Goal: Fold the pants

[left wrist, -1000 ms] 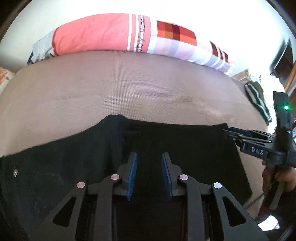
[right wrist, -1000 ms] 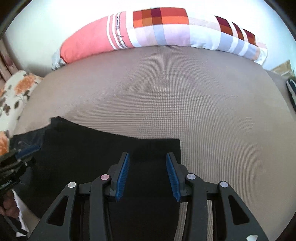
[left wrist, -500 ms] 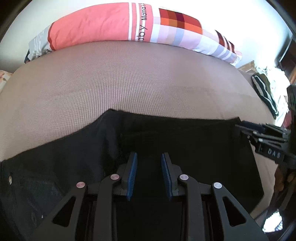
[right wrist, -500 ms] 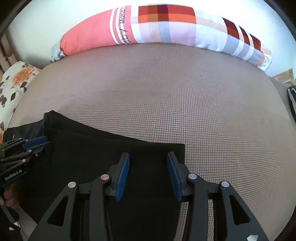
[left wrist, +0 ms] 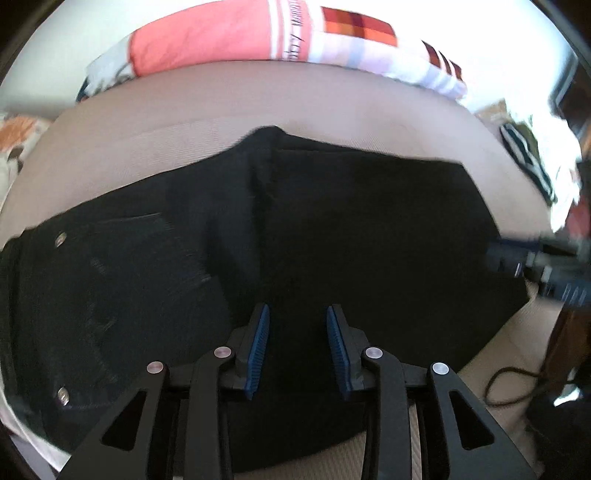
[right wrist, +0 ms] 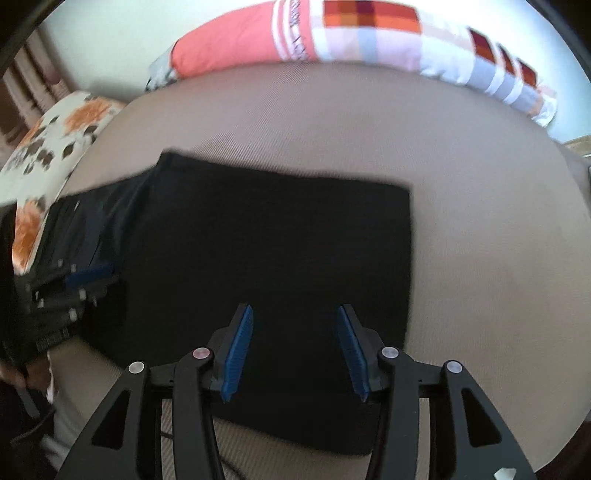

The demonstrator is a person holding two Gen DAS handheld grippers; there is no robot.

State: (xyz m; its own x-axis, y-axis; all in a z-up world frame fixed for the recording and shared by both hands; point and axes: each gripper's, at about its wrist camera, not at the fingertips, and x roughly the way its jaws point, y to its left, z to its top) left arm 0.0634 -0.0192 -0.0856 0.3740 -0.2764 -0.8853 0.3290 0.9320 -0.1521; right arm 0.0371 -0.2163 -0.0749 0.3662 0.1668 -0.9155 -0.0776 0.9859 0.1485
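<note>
Left wrist view: the black pants (left wrist: 332, 229) are lying flat on the bed (left wrist: 332, 99), waistband end to the left with its 2 metal buttons showing, leg end folded over on the right. So I'd say 1 fold is in, and at least 1 more is left to get a compact stack. My left gripper (left wrist: 297, 347) points steeply down over the near middle of the fabric, its jaws opening with nothing pinched between them. My right gripper (right wrist: 293, 349) hangs the same way over the near right part of the folded leg end, jaws also opening and empty. Striped pillow (right wrist: 369, 33) sits at the far edge, out of the way.
</note>
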